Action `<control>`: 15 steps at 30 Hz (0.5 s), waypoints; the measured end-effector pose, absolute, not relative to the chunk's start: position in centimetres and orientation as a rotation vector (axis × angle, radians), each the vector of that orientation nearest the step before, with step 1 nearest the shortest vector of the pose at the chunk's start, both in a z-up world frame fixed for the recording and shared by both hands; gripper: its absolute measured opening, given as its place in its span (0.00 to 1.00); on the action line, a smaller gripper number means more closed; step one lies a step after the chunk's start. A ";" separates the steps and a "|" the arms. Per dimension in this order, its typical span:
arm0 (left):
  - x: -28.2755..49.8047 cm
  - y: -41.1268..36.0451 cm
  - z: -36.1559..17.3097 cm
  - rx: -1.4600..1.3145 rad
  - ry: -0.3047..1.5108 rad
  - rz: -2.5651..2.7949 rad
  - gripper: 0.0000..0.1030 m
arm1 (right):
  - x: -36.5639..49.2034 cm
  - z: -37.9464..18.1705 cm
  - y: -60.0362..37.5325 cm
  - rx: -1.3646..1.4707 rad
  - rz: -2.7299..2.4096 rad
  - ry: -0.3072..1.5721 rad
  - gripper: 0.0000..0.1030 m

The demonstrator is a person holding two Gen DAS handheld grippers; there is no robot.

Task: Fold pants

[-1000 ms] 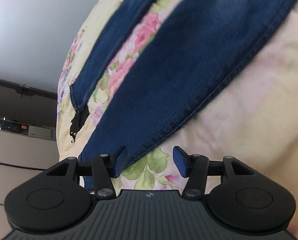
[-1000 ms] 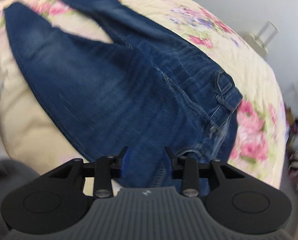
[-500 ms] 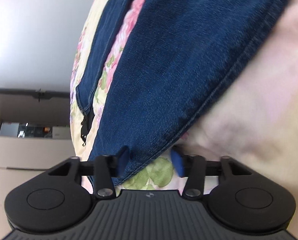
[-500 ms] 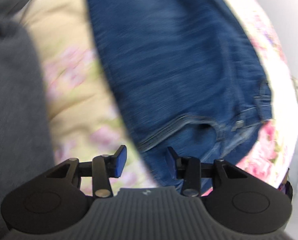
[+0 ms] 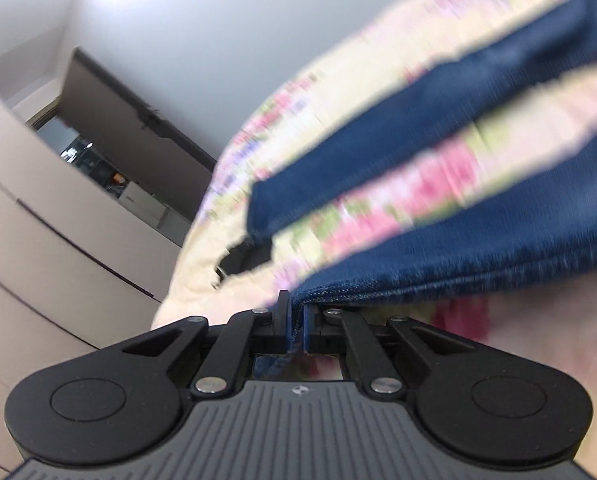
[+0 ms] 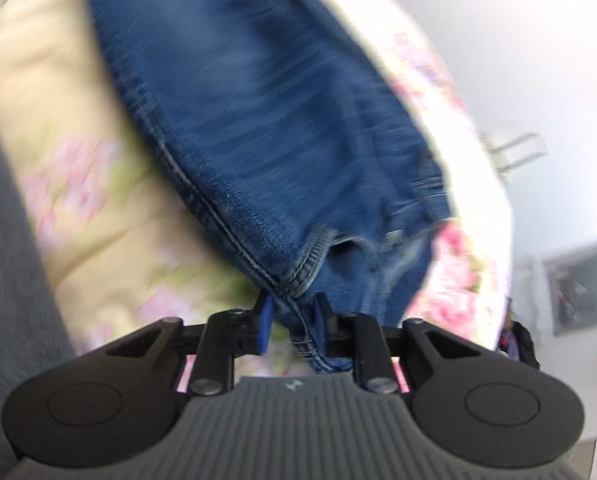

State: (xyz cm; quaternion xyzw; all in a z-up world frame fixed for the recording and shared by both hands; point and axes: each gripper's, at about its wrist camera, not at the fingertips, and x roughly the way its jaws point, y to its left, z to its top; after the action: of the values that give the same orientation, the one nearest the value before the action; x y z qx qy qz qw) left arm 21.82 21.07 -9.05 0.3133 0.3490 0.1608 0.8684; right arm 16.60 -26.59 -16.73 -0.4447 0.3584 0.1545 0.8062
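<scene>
Left wrist view: my left gripper (image 5: 296, 326), jaws wide a second ago, now pinches a leg hem of the jeans (image 5: 478, 256); cloth stretches ahead and rightward over the floral quilt (image 5: 398, 216). Grip secured, so lifting for the fold can begin (heavy blur).

Right wrist view: my right gripper (image 6: 290, 326) is closing on the waistband corner, denim between the pads. Contact is hard to confirm; far leg cut off above.
</scene>
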 end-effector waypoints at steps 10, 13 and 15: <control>24.7 20.5 0.2 0.558 0.607 0.353 0.05 | 18.7 0.2 -34.7 -0.404 -0.167 0.368 0.00; 24.8 19.8 -1.4 0.582 0.629 0.341 0.05 | 19.8 -0.7 -34.6 -0.445 -0.012 0.498 0.00; 24.9 19.6 -2.9 0.602 0.633 0.347 0.05 | 20.1 -3.2 -33.7 -0.516 0.112 0.599 0.00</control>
State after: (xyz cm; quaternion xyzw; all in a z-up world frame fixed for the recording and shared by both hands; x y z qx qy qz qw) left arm 24.92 19.58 -2.88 0.2903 0.3050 0.1670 0.8915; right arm 20.09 -33.66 -3.22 -0.2513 0.2915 0.0544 0.9214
